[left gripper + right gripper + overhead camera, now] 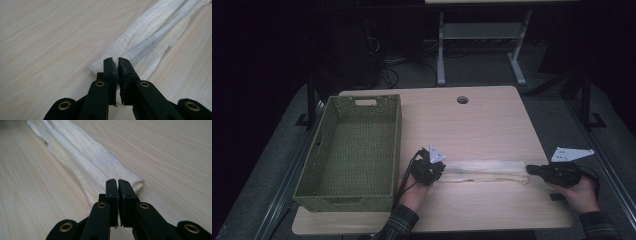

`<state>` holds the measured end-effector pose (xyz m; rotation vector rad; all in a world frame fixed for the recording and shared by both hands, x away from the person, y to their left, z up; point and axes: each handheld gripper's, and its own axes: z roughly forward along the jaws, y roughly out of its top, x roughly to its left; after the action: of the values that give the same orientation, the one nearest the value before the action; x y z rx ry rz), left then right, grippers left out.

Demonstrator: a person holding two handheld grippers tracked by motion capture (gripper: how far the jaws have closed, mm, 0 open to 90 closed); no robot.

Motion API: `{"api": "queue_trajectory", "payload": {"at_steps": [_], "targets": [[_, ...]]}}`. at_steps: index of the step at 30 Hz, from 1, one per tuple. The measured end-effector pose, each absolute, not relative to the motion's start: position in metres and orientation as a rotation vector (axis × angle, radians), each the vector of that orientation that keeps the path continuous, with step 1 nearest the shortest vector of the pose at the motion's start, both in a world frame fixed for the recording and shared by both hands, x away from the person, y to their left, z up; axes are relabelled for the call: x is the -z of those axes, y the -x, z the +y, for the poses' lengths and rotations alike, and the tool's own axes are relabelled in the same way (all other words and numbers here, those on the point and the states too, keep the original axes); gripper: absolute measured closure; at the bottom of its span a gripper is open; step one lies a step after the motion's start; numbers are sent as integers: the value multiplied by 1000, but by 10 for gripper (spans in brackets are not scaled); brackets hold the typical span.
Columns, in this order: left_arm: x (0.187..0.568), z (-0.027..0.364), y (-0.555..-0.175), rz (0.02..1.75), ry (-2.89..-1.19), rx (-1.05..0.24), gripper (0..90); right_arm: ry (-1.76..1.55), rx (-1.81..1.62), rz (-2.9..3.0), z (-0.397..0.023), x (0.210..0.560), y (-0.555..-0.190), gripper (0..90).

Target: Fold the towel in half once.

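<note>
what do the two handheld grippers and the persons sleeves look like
Both the left gripper and the right gripper are black, each topped by a grey three-cornered plate. Their jaws are flat black bars on arms with brass-coloured rivets. A black cable trails from each. The sleeves are dark plaid.

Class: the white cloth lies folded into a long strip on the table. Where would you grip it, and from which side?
Grip the cloth at its two short ends, coming in level from left and right. It is long, narrow and flat, so end grips keep the folds together; both grippers pinch there.
</note>
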<state>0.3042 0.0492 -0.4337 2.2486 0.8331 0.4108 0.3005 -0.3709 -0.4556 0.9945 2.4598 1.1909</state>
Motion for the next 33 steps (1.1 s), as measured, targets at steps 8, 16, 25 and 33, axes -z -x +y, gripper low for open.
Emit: {"api": "queue_trajectory", "payload": {"at_steps": [8, 16, 25, 33], "targets": [[437, 49, -299, 833, -2273, -394, 827, -998, -1180, 2487, -370, 459, -293, 823], [420, 57, -292, 833, -2175, -394, 747, -996, -1253, 2413, -377, 444, -283, 794], [417, 54, -308, 839, -2165, -410, 705, -990, -1237, 2454, -367, 444, -284, 898], [422, 48, -322, 837, -2166, -368, 515, -1016, -1220, 2532, -353, 456, -277, 899]]}}
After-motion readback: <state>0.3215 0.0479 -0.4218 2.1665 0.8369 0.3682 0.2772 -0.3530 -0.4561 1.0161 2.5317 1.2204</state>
